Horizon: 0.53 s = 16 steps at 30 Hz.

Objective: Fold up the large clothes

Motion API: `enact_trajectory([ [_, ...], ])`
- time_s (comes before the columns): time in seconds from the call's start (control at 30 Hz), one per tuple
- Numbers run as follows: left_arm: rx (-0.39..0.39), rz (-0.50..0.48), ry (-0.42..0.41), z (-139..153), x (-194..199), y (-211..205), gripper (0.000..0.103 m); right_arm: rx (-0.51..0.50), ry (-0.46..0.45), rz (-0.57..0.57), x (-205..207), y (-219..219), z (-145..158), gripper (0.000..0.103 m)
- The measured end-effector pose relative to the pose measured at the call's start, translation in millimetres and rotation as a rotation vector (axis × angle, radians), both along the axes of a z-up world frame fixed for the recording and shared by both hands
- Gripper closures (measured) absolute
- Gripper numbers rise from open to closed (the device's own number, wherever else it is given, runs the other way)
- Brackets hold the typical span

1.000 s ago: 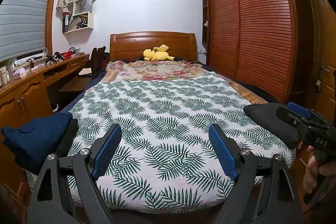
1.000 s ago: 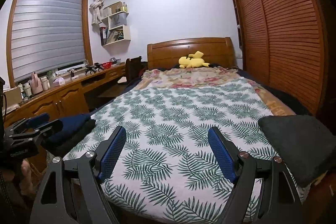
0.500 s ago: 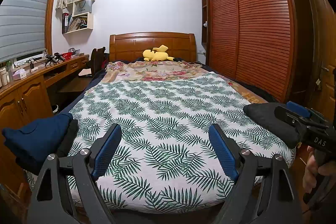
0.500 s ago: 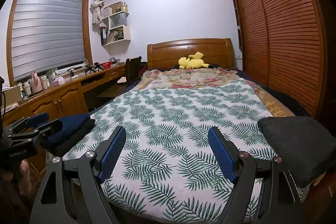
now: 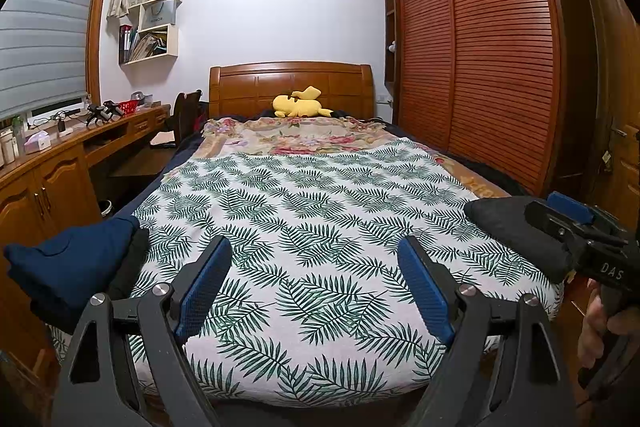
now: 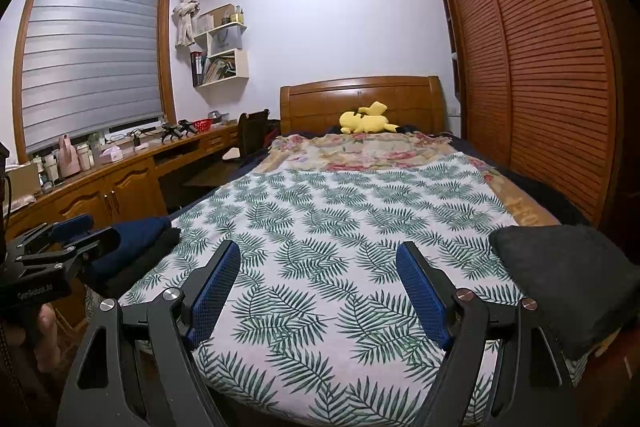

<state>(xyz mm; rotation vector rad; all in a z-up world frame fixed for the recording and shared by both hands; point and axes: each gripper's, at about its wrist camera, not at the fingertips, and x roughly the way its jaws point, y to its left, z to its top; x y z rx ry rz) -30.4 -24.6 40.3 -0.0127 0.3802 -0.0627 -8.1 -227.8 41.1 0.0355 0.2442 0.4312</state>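
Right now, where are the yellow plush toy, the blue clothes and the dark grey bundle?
yellow plush toy (image 5: 298, 105): left wrist view, its body.
blue clothes (image 5: 70, 263): left wrist view, top fold.
dark grey bundle (image 6: 560, 275): right wrist view, upper surface.

Two fisheye views from the foot of a bed (image 5: 320, 211), each looking along its own tool toward the headboard (image 5: 290, 83) — the left view sits left, the right view right. Both share the bed, the far wall and the wardrobe (image 6: 540, 67) — close range.

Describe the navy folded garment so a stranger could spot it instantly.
Find the bed with the palm-leaf cover. At its near left corner sits a small stack of clothes; the navy folded garment lies on top, over a black piece, unlike the lone charcoal bundle opposite.
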Motion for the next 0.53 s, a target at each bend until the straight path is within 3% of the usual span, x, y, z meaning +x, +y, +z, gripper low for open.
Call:
enact_trajectory([
  [0.53, -0.001, 0.000, 0.002, 1.5, -0.4, 1.1, 0.018, 0.001, 0.006, 0.006, 1.8, -2.4, -2.4, 0.021],
])
